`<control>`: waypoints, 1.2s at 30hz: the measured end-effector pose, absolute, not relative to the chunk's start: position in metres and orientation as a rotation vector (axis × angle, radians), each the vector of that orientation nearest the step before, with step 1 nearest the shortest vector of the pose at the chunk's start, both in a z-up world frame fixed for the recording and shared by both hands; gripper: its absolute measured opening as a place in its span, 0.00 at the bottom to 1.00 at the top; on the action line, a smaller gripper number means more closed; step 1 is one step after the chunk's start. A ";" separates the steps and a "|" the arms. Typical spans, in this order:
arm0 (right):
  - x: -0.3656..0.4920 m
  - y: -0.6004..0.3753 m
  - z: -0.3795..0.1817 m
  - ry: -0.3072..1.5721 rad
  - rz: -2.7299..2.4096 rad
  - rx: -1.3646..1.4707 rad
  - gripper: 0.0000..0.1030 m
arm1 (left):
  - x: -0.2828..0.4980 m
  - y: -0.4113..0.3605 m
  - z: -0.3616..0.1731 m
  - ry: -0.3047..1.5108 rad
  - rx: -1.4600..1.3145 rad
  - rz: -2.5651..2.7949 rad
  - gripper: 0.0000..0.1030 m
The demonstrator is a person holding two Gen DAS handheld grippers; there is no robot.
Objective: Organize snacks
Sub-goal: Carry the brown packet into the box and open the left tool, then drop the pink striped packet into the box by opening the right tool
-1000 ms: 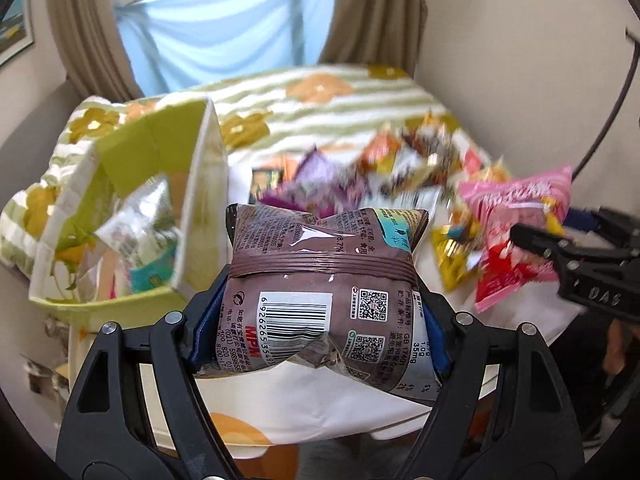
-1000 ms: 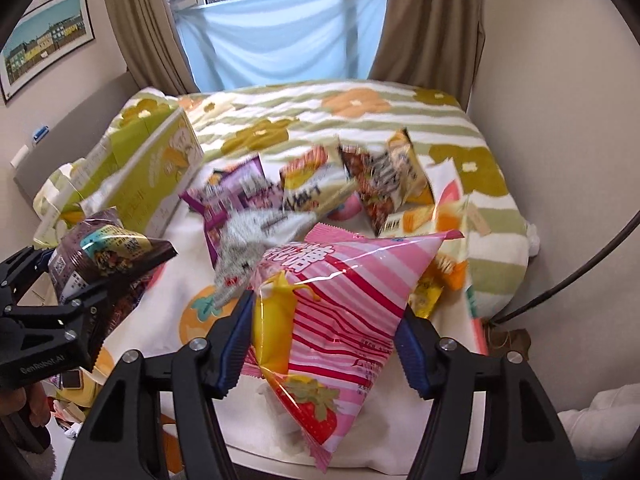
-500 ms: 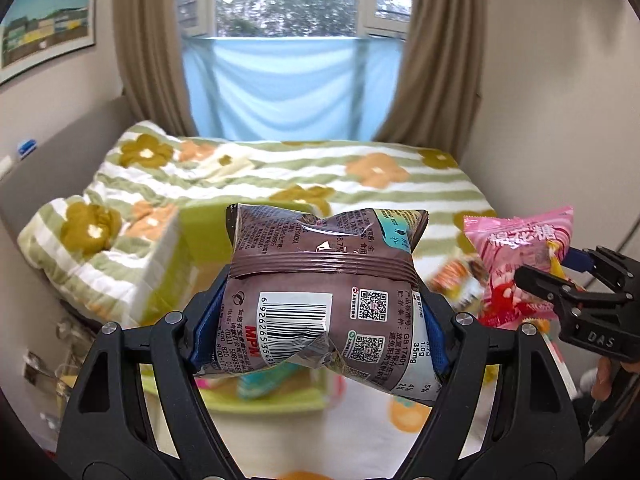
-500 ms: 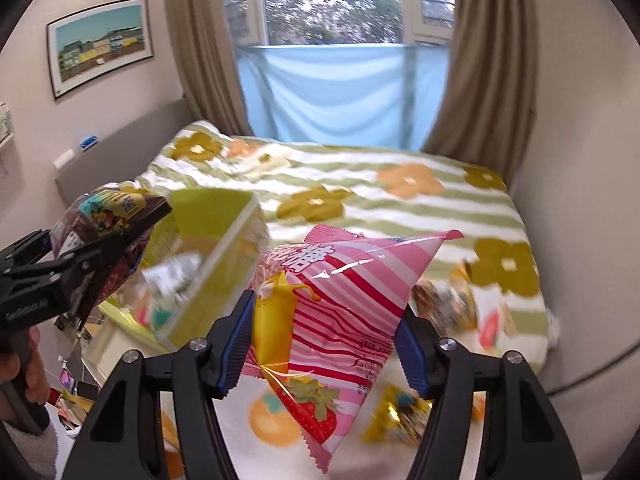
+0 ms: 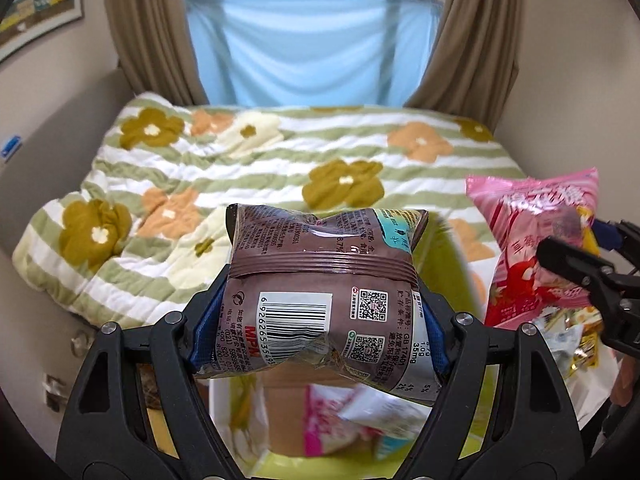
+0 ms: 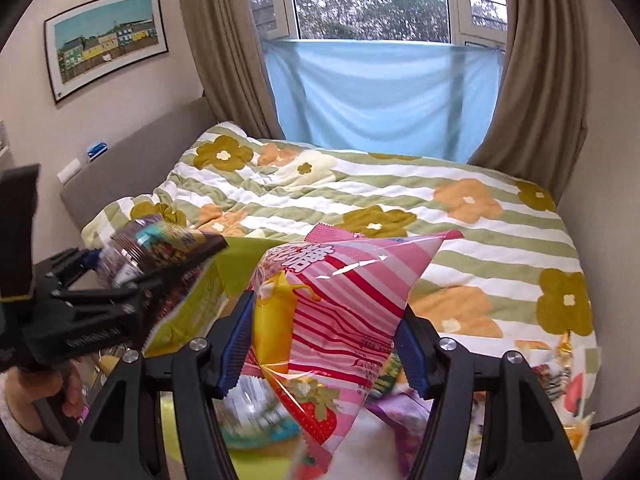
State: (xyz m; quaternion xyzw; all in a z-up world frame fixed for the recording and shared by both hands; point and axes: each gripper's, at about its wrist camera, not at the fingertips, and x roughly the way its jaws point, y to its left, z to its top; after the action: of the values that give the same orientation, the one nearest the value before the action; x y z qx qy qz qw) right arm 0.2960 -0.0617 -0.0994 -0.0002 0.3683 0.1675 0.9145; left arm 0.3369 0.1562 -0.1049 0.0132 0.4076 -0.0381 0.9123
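While several packets already lie inside the yellow-green box (image 5: 444,248), the task reads as partly done: loose snacks (image 6: 560,372) remain scattered at the right on the white surface, so more transfers are left.

Left tongs (image 5: 320,328): pinching the brown snack packet (image 5: 324,280) across its lower half, barcode side toward the camera, the blue pads (image 5: 206,328) pressed into both edges. The packet's upper seal projects beyond the fingertips. It hangs above the open box, whose interior and contents show blurred beneath it.

Right tongs (image 6: 326,340): pinching the pink striped snack bag (image 6: 340,300) at mid-height, its printed strawberry corner drooping below the pads and its upper corners standing clear above them. In the left wrist view this bag sits to the right of the brown packet, apart from it.

Judged from position, the brown packet is nearest to release into the box; the pink bag appears to hang beside the box edge rather than over its opening.

Behind both, the bed (image 6: 400,200) carries a striped floral quilt.
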 end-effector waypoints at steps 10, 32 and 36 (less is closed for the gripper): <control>0.347 -0.024 -0.135 0.880 0.245 -0.010 0.59 | 0.395 0.168 -0.161 0.925 0.062 -0.145 1.00; 0.380 0.015 -0.175 0.994 0.286 -0.169 0.59 | 0.368 0.207 -0.164 0.949 -0.012 -0.102 0.99; 0.383 0.012 -0.176 0.962 0.288 -0.133 0.88 | 0.367 0.206 -0.164 0.960 -0.019 -0.080 0.99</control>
State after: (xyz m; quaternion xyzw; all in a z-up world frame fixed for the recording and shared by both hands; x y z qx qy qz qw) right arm 0.3828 0.0122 -0.1760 -0.0636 0.4606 0.1378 0.8746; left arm 0.3668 0.2063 -0.1636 -0.0092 0.4618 -0.0387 0.8861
